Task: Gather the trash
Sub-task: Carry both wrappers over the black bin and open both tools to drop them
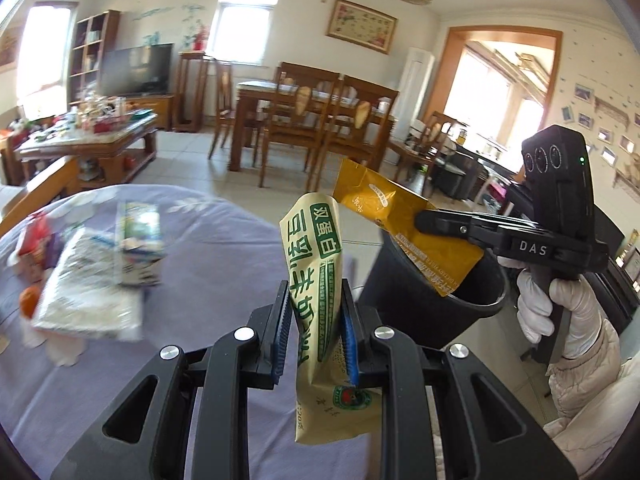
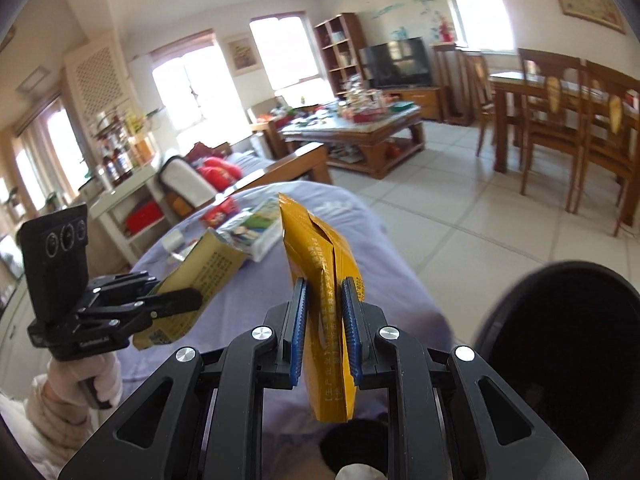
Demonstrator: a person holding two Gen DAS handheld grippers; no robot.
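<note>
Above the lavender-covered counter [image 1: 208, 240], left tongs [image 1: 316, 320] pinch a pale green-printed wrapper [image 1: 316, 280]; right tongs [image 2: 324, 320] pinch a yellow wrapper [image 2: 320, 256] beside the black bin [image 1: 416, 288], whose base is cut off.

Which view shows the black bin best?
The left wrist view: the bin shows its outer wall and rim, with the orange wrapper above it. The right wrist view shows only its blurred dark opening at the edge.
</note>
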